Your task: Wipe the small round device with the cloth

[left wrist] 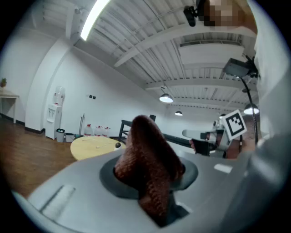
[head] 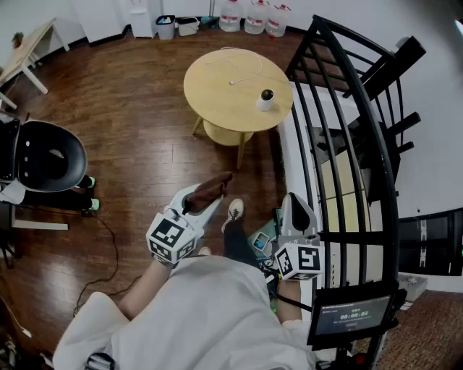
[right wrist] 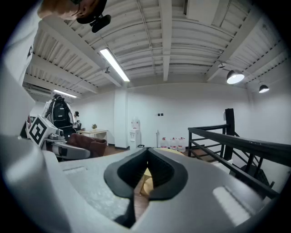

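Observation:
The small round device [head: 266, 99] is white with a dark lens and stands on the round wooden table [head: 224, 94] ahead of me; it shows tiny in the left gripper view as the device [left wrist: 118, 145]. My left gripper [head: 211, 189] is shut on a dark reddish-brown cloth [head: 208, 190], which bulges out of the jaws as the cloth [left wrist: 148, 164]. The right gripper [head: 295, 206] is held level beside the railing, jaws shut with nothing between them. Both grippers are well short of the table.
A black metal stair railing [head: 347, 130] runs along the right. A thin white cable [head: 246, 76] lies on the table. A black chair [head: 45, 155] stands at left, water bottles [head: 253, 16] at the far wall, and a small screen [head: 351, 316] sits at lower right.

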### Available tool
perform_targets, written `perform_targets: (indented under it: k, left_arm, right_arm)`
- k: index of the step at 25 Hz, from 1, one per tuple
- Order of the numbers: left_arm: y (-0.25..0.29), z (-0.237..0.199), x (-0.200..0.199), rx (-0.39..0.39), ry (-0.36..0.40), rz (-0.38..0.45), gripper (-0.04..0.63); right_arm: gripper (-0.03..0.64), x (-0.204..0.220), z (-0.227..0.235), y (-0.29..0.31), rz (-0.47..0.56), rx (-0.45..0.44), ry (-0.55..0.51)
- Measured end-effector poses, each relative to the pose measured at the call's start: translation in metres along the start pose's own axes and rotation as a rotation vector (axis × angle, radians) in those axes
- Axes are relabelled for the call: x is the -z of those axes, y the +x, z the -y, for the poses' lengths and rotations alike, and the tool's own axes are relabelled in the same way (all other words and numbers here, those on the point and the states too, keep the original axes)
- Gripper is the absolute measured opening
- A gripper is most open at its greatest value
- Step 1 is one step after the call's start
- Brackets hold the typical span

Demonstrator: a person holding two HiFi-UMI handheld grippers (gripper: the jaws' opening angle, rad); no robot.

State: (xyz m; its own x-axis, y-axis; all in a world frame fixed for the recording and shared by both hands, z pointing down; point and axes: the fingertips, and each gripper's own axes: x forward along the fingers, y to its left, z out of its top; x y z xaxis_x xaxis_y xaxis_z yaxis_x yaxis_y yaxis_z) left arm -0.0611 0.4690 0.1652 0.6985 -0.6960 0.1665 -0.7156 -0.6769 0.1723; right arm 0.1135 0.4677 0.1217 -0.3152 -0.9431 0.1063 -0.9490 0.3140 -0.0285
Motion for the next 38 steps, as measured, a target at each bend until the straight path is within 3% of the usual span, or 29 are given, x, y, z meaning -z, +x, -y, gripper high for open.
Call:
perform_targets:
  k: [8, 22, 38]
  left_arm:
    - [0.061, -0.031, -0.01, -0.028, 0.007, -0.017, 0.133]
    - [0.202, -0.081, -0.074, -0.052, 0.031, -0.016, 0.135]
    - [0.251, -0.111, -0.073, -0.083, -0.003, -0.052, 0.135]
  right_arm:
    - [0.002, 0.004, 0.042, 0.063, -0.001, -0.023, 0.016]
    - [0.002, -0.027, 0.142, 0.185, -0.027, -0.069, 0.021]
    - [0.002, -0.02, 0.173, 0.24, -0.077, -0.092, 0.045]
